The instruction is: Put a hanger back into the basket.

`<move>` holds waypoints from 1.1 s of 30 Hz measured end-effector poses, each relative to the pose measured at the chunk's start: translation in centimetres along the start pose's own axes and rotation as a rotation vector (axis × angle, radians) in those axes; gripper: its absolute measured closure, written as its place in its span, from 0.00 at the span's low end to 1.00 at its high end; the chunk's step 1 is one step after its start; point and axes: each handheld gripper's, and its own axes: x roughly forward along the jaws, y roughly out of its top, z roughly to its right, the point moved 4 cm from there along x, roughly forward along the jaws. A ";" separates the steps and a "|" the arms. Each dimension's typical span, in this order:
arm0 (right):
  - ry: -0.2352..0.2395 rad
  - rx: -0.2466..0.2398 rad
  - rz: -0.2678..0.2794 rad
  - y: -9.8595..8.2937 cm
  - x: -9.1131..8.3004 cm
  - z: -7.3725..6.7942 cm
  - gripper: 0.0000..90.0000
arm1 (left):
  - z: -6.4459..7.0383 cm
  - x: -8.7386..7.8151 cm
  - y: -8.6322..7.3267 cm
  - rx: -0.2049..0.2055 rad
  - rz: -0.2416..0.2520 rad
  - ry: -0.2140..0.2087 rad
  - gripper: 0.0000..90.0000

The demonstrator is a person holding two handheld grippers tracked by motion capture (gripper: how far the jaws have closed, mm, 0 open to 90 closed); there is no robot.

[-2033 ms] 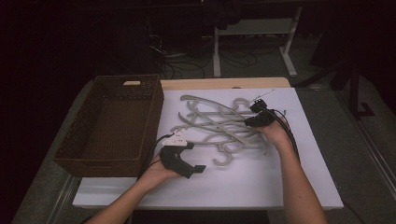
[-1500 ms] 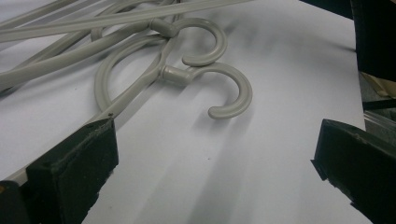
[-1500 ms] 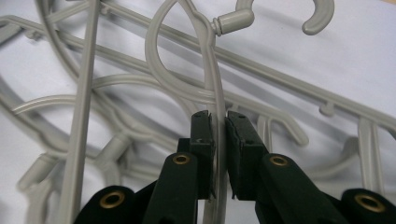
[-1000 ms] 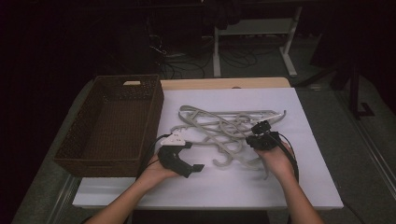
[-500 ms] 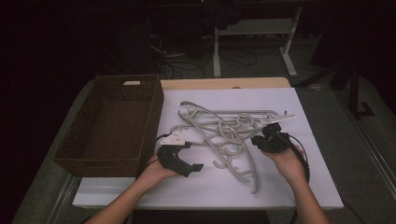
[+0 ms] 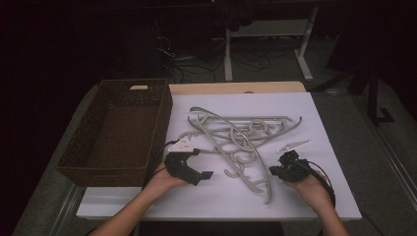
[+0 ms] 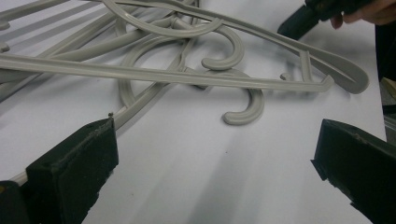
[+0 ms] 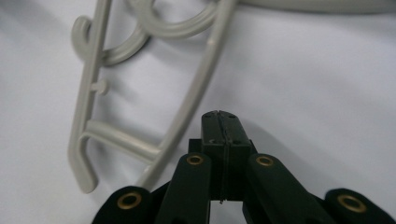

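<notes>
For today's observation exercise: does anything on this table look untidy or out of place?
Yes. The grey hangers lie tangled in a crisscross pile on the white sheet, hooks interlocked, one jutting toward the near edge, beside the wicker basket.

**Where everything lies on your worktop**

The basket point(image 6: 115, 132) sits at the left of the worktop point(image 6: 314, 123). To its right, the pile of hangers point(image 6: 236, 135) lies across the middle, with one hanger point(image 6: 246, 169) reaching out toward your near edge. Your left claw point(image 6: 196, 174) rests near you, between the basket and that hanger. Your right claw point(image 6: 278, 172) lies just right of the hanger's near end. A small clip point(image 6: 293, 145) lies just beyond the right claw.
</notes>
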 end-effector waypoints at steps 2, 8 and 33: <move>0.009 -0.019 -0.015 0.0 0.3 -0.5 0.99 | -0.1 -0.1 0.0 -0.001 0.001 0.005 0.00; 0.050 -0.061 -0.019 0.4 0.8 -1.9 0.99 | -0.4 -0.3 0.0 -0.012 0.011 0.022 0.00; 0.256 -0.259 -0.035 3.5 4.7 -10.5 0.99 | -0.8 -0.3 0.1 -0.021 0.013 0.052 0.00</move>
